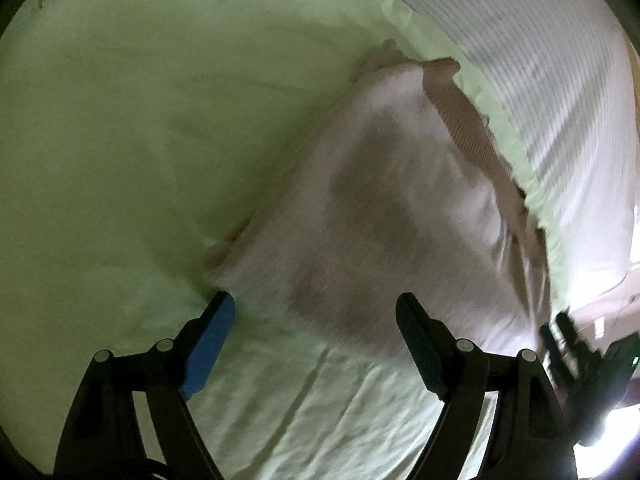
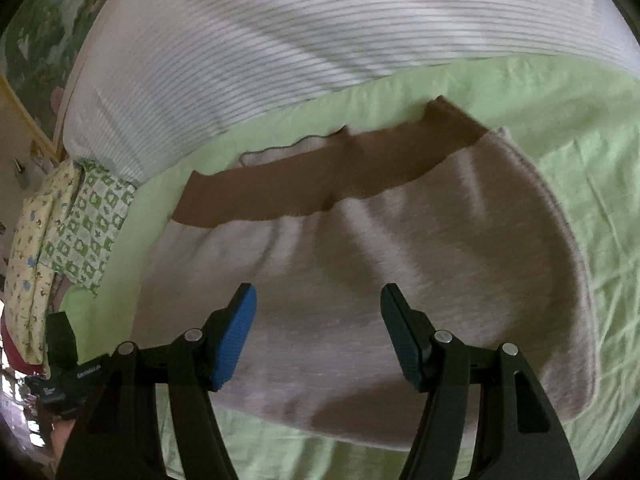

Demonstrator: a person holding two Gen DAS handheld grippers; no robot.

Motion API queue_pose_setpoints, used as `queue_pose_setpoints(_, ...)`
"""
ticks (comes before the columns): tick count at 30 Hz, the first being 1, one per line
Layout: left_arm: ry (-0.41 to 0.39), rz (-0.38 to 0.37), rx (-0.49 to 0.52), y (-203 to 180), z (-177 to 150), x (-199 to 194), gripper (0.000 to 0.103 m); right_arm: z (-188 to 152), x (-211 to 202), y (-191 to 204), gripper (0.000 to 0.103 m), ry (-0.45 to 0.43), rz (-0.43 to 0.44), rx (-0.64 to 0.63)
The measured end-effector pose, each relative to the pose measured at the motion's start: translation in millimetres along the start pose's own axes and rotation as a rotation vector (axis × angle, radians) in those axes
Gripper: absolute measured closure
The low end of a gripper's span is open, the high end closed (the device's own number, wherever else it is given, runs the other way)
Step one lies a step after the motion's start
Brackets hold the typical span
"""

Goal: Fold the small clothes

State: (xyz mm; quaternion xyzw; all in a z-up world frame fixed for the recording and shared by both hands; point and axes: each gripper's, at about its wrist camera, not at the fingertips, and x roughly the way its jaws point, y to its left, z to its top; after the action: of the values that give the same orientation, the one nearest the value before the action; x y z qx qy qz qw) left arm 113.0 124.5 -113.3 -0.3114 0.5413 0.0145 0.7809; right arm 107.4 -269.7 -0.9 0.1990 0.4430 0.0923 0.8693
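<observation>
Lying flat on green sheet (image 2: pixel 580 128), grey garment (image 2: pixel 400 240), both hand-held grippers open w/ nothing between.

A home bedroom: a bed with a light green sheet (image 2: pixel 560 112), striped white bedding (image 2: pixel 280 40) and patterned pillows (image 2: pixel 60 232).

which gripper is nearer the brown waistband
Right. The right gripper hovers open over the garment just below the brown waistband; the left gripper sits at the far hem.
</observation>
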Motion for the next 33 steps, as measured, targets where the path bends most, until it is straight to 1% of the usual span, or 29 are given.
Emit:
queue_pose_setpoints(2,-0.01,-0.021,-0.021,-2,5,4,0.02,-1,2,4,0.037,0.01,0.003,-0.01)
queue_pose_setpoints(7,-0.044,-0.031,-0.032,-7,13,8,0.022,-6,4,3,0.038,0.023,-0.012,-0.034)
queue_pose_setpoints(8,-0.051,-0.031,-0.03,-7,13,8,0.024,-6,4,0,0.038,0.024,-0.015,-0.032)
queue_pose_setpoints(9,-0.056,-0.026,-0.026,-7,14,9,0.029,-6,3,-3,0.041,0.025,-0.022,-0.033)
queue_pose_setpoints(10,-0.059,-0.017,-0.02,-8,14,10,0.031,-6,3,-4,0.048,0.029,-0.026,-0.036)
queue_pose_setpoints(11,-0.06,-0.01,-0.014,-8,15,10,0.035,-5,4,-7,0.056,0.037,-0.032,-0.038)
queue_pose_setpoints(12,-0.062,-0.001,-0.008,-8,16,11,0.039,-4,7,-11,0.06,0.055,-0.04,-0.032)
queue_pose_setpoints(13,-0.063,0.003,-0.004,-8,17,11,0.042,-4,9,-14,0.067,0.062,-0.042,-0.027)
queue_pose_setpoints(14,-0.066,0.008,0.003,-9,18,11,0.048,-4,10,-16,0.073,0.066,-0.043,-0.023)
queue_pose_setpoints(15,-0.068,0.008,0.011,-9,19,11,0.056,-3,12,-18,0.076,0.071,-0.048,-0.022)
queue_pose_setpoints(16,-0.068,0.007,0.019,-10,20,11,0.06,-3,13,-20,0.078,0.073,-0.051,-0.021)
queue_pose_setpoints(18,-0.066,-0.005,0.028,-10,21,10,0.081,-4,18,-23,0.082,0.087,-0.062,-0.021)
queue_pose_setpoints(20,-0.081,-0.008,0.055,-16,23,6,0.086,-6,24,-26,0.088,0.107,-0.077,-0.016)
queue_pose_setpoints(23,-0.113,-0.008,0.125,-31,20,-5,0.09,-9,32,-33,0.092,0.131,-0.085,0.009)
queue_pose_setpoints(26,-0.148,-0.041,0.209,-55,18,-23,0.091,-10,31,-38,0.094,0.127,-0.075,0.038)
queue_pose_setpoints(29,-0.163,-0.096,0.298,-89,15,-39,0.093,-10,30,-40,0.094,0.123,-0.064,0.056)
queue_pose_setpoints(32,-0.183,-0.148,0.393,-132,9,-52,0.093,-9,25,-47,0.094,0.104,-0.03,0.114)
queue_pose_setpoints(33,-0.186,-0.178,0.433,-150,5,-55,0.093,-8,20,-49,0.094,0.089,-0.015,0.139)
